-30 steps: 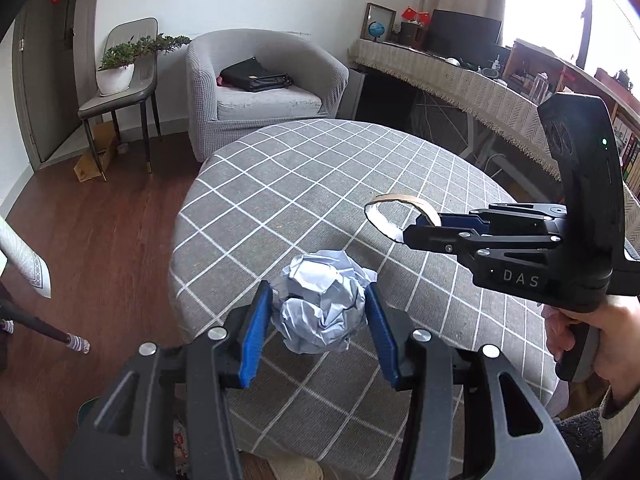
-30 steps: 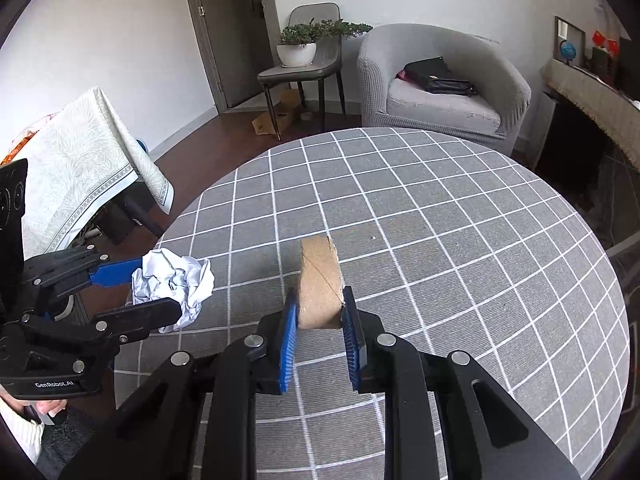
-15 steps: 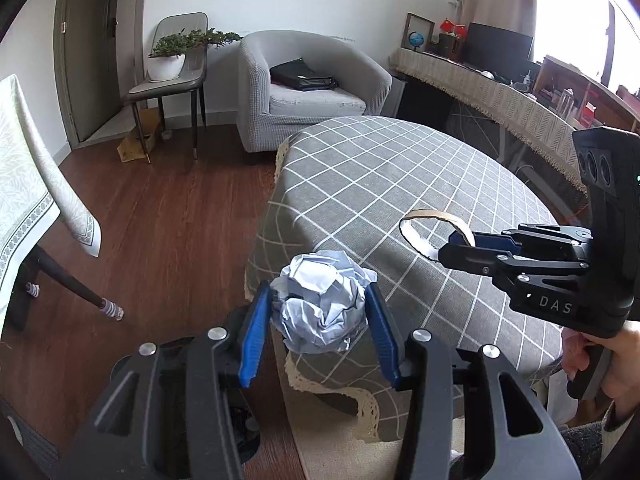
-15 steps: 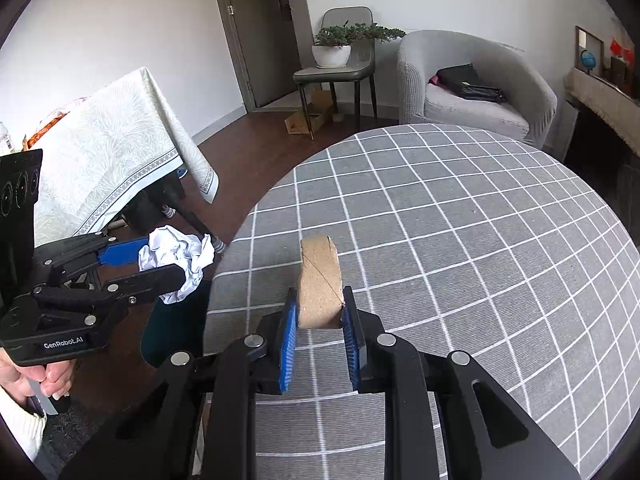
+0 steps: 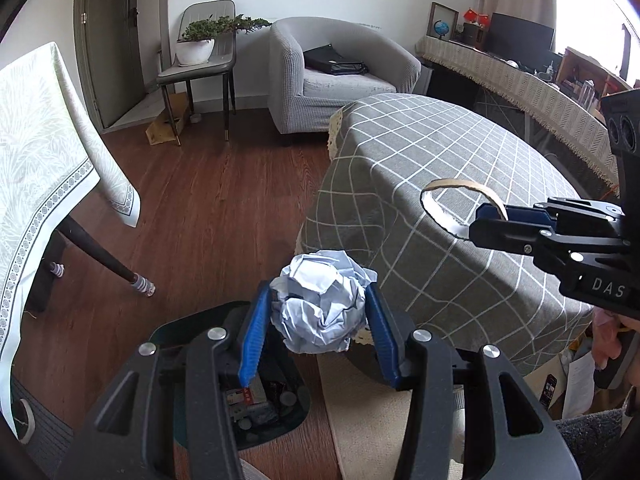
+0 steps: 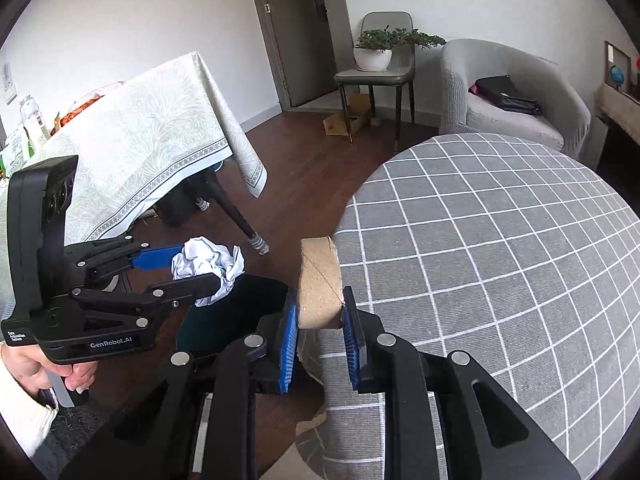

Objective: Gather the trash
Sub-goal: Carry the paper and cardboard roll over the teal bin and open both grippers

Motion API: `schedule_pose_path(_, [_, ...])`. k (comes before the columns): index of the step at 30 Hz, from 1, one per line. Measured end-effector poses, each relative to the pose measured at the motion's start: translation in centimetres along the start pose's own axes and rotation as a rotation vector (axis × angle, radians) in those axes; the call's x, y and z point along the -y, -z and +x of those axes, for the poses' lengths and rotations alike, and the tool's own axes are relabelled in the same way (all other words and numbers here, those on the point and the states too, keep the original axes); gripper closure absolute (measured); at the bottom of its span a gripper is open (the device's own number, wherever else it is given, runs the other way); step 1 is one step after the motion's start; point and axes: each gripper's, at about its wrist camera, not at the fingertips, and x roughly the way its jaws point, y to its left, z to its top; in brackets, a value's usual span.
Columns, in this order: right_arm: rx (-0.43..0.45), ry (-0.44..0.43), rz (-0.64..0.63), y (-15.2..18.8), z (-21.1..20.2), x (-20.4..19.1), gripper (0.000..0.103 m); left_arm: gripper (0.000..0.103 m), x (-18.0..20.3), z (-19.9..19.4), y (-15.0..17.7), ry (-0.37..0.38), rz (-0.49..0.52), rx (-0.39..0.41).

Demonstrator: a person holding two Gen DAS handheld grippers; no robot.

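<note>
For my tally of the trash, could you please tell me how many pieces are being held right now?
2: a crumpled paper ball in the left gripper, and a cardboard tube in the right gripper.

armchair [image 5: 340, 76] holds black bag [image 5: 334, 65] | chair [image 5: 200, 66] holds potted plant [image 5: 198, 42]

I'm working in a home — a living room, by the look of it. There's a grey armchair [image 5: 340, 76] with a black bag [image 5: 334, 63] on its seat, a dining chair [image 5: 200, 60] carrying a potted plant [image 5: 200, 40], and dark wooden flooring [image 5: 208, 208]. A round table under a grey checked cloth [image 5: 440, 152] and a second table draped in pale patterned cloth [image 6: 140, 128] fill the room — along the right wall a fringed sideboard [image 5: 520, 80] holds a small globe [image 5: 441, 26] and a dark screen [image 5: 520, 38].
</note>
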Motion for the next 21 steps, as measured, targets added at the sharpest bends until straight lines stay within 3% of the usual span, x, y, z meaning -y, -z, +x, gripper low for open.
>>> schedule_pose_path(21, [-0.134, -0.083, -0.098, -1.5, 8.8, -7.9, 0.082, 0.052, -9.2, 3.9, 5.7, -0.110, -0.058, -0.187])
